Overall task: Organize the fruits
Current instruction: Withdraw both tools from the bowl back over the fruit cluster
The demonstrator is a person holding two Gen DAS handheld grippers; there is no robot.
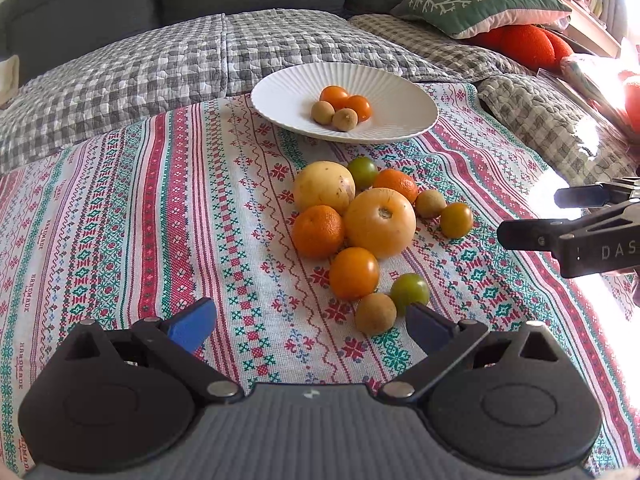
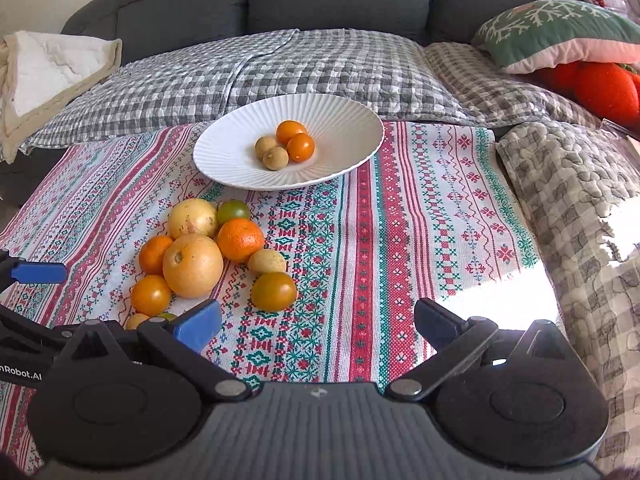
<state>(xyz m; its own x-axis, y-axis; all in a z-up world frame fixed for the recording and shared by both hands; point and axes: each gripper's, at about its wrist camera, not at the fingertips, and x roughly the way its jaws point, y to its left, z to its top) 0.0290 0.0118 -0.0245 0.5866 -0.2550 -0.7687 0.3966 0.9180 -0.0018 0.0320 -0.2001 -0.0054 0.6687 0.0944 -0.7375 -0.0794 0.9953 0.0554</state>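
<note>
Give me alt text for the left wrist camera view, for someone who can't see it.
The open left gripper hovers over a patterned tablecloth in front of a loose pile of fruit. Beyond the pile, a white ribbed plate holds four small fruits, and the right gripper enters from the right edge.

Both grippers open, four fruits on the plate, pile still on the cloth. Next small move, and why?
Probably ease the left gripper forward and right to straddle the small tan fruit. That fruit lies nearest its open fingers at the pile's front edge, just beside the right fingertip. Two like it already sit on the white plate. The right gripper hangs open over bare cloth.
</note>
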